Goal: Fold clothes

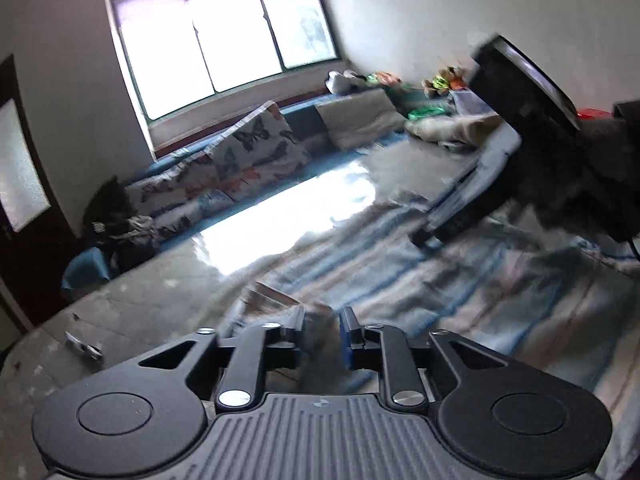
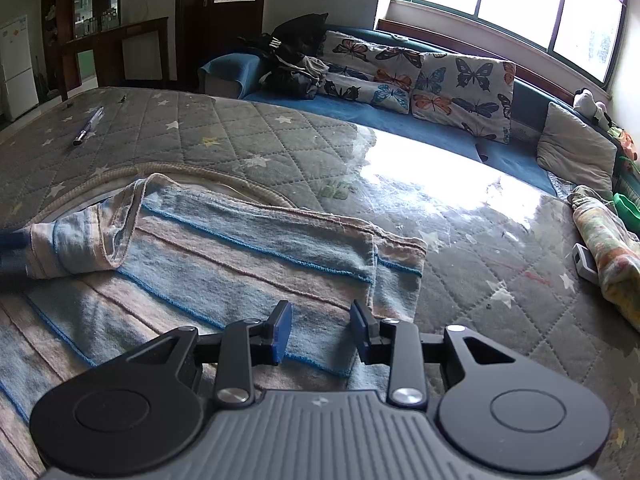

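The striped garment [image 2: 224, 264], pale blue and beige with thin blue lines, lies spread on the grey star-quilted table cover [image 2: 224, 132], one sleeve [image 2: 100, 236] folded back across its body and its hem edge toward the sunlit patch of the cover. The right gripper [image 2: 320, 334] hovers just above the near part of the garment, jaws parted with a clear gap between the blue pads [image 2: 282, 332] and nothing held between them. In the left wrist view the garment [image 1: 460, 280] is heavily blurred; the left gripper [image 1: 322, 334] sits low over its edge with the jaws narrowly apart and cloth showing in the gap, but whether it grips that cloth I cannot tell. Above the garment in that view the right gripper's body [image 1: 520, 128] appears as a dark blurred mass. Beyond the garment a pen [image 2: 89, 125] rests on the far side of the cover, well apart from the cloth. Past the cover's far edge runs a blue sofa [image 2: 400, 116] with butterfly-print cushions [image 2: 460, 96] and a heap of dark clothes [image 2: 296, 56] at its end, under a bright window [image 2: 512, 4]. A crumpled patterned cloth [image 2: 608, 256] lies at the edge of the cover, away from the garment.
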